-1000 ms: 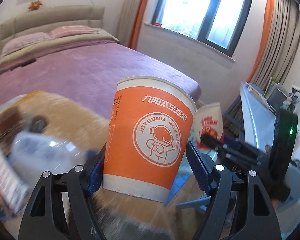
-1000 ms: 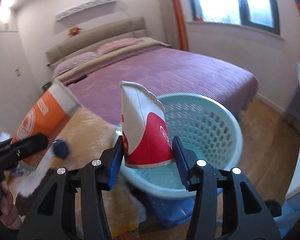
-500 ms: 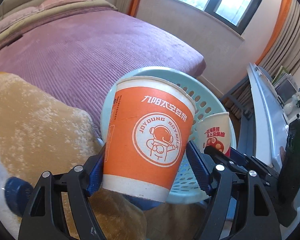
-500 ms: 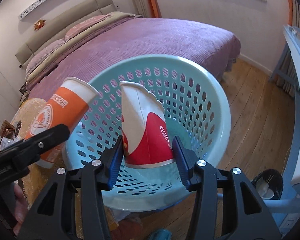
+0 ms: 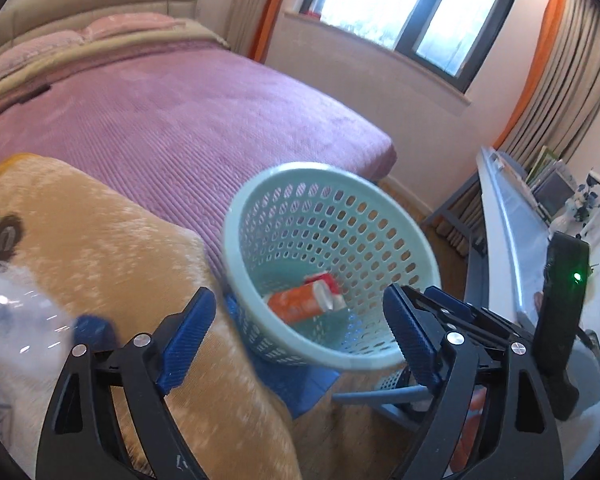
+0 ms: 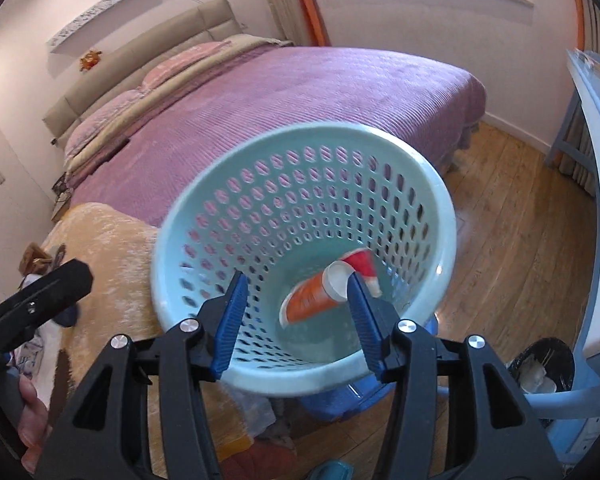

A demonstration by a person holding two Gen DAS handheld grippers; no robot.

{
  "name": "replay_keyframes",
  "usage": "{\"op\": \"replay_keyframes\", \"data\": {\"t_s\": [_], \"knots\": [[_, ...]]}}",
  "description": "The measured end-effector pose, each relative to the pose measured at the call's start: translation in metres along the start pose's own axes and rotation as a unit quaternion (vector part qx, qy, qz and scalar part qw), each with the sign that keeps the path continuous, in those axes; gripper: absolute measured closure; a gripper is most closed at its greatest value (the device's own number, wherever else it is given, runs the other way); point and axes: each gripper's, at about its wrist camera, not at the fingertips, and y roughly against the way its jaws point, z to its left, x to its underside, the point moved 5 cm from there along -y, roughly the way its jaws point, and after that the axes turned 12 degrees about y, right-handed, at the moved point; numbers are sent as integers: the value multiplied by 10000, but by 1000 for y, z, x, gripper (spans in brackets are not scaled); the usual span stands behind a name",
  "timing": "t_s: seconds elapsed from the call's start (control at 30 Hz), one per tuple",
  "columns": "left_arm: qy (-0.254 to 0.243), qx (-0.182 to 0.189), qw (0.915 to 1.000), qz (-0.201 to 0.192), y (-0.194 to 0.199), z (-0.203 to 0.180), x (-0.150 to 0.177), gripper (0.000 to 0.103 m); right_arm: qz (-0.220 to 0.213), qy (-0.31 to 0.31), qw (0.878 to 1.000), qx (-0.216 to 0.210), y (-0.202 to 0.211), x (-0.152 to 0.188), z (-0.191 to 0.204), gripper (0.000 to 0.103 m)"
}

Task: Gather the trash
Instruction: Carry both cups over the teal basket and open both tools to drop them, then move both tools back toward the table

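Orange cup point(image 6: 306, 300) and red cup point(image 6: 362, 264) lie on their sides touching on the floor of the basket point(image 6: 444, 216), centre of frame — trash landed, I'd say. Left gripper point(image 5: 300, 332), at the bottom of its view, is spreading wide with nothing between the jaws. Right gripper point(image 6: 296, 320) hangs over the near rim, jaws parting, empty too. Both tilt down into the basket, which suits a drop. The blanket point(image 5: 112, 240) at left holds blurred clutter, likely next.
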Motion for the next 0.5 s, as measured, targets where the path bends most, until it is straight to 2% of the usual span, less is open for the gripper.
{"op": "replay_keyframes", "data": {"t_s": [0.13, 0.3, 0.5], "knots": [[-81, -45, 9989, -450, 47, 3, 13, 17, -381, 400, 9983, -194, 28, -3, 35, 54], [33, -237, 9948, -988, 108, 23, 28, 17, -919, 917, 9894, -646, 59, -5, 92, 45], [367, -751, 9842, -1560, 179, 70, 47, 15, -1217, 1574, 9728, -1190, 79, 1, 166, 44]]}}
